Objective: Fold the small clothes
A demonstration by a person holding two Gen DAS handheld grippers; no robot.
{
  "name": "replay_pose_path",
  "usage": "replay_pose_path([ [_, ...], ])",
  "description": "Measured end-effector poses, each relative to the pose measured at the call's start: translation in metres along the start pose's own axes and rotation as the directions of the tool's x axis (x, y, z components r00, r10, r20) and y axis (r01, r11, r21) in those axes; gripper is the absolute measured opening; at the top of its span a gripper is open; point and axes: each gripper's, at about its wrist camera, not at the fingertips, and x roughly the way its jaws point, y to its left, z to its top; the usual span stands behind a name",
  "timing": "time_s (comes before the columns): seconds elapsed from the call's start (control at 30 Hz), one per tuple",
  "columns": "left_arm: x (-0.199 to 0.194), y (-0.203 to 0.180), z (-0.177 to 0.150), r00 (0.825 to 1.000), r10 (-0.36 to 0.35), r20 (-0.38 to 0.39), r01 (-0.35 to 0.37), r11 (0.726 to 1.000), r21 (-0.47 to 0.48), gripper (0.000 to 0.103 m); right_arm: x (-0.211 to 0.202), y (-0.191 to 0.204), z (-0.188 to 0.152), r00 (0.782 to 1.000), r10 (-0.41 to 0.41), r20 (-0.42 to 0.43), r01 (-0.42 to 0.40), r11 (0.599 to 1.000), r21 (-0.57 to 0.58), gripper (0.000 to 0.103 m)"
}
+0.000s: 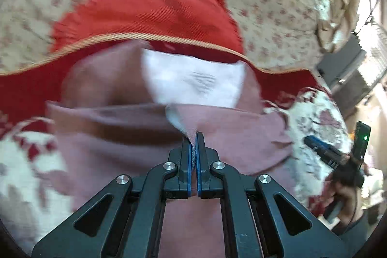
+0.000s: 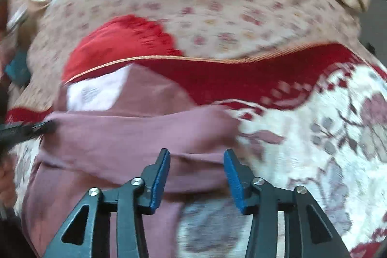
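Note:
A small dusty-pink garment (image 1: 135,134) with a white inner panel (image 1: 193,79) lies on a floral bedspread. My left gripper (image 1: 193,137) is shut on a pinched fold of the pink garment near its middle edge. In the right wrist view the same pink garment (image 2: 135,137) stretches across the lower left, its white panel (image 2: 94,93) at upper left. My right gripper (image 2: 196,156) is open, its blue pads (image 2: 160,181) hovering just above the garment's near edge, holding nothing. The left gripper's tip (image 2: 36,128) shows at the left edge, on the cloth.
A red cushion (image 1: 150,13) with orange piping lies behind the garment, on a beige flowered sheet (image 1: 266,4). The white-and-red floral bedspread (image 2: 314,149) spreads to the right. The right gripper and the hand holding it (image 1: 338,161) show at the right of the left wrist view. Room clutter lies beyond the bed.

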Motion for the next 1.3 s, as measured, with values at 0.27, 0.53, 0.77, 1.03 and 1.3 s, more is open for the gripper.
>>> replay_pose_path([
  [0.27, -0.022, 0.042, -0.013, 0.988, 0.151, 0.012, -0.150, 0.988, -0.046, 0.001, 0.014, -0.035, 0.020, 0.998, 0.047, -0.034, -0.044, 0.996, 0.083, 0.045],
  [0.53, -0.035, 0.075, -0.011, 0.954, 0.292, 0.067, -0.285, 0.954, -0.091, 0.002, 0.058, -0.026, 0.024, 0.981, 0.156, -0.113, -0.138, 0.979, 0.151, 0.045],
  [0.77, -0.022, 0.102, -0.015, 0.950, 0.311, -0.001, -0.307, 0.937, -0.166, 0.002, 0.061, 0.003, 0.022, 0.952, 0.253, -0.174, -0.238, 0.966, 0.102, 0.045],
  [1.03, -0.010, 0.113, -0.006, 0.943, 0.331, -0.013, -0.329, 0.930, -0.166, 0.002, 0.081, 0.040, 0.002, 0.963, -0.057, -0.263, -0.001, 0.976, -0.216, 0.045],
  [1.3, -0.004, 0.123, -0.007, 0.931, 0.362, -0.036, -0.362, 0.912, -0.192, 0.002, 0.040, 0.048, 0.025, 0.997, 0.008, -0.073, -0.020, 0.985, -0.173, 0.045],
])
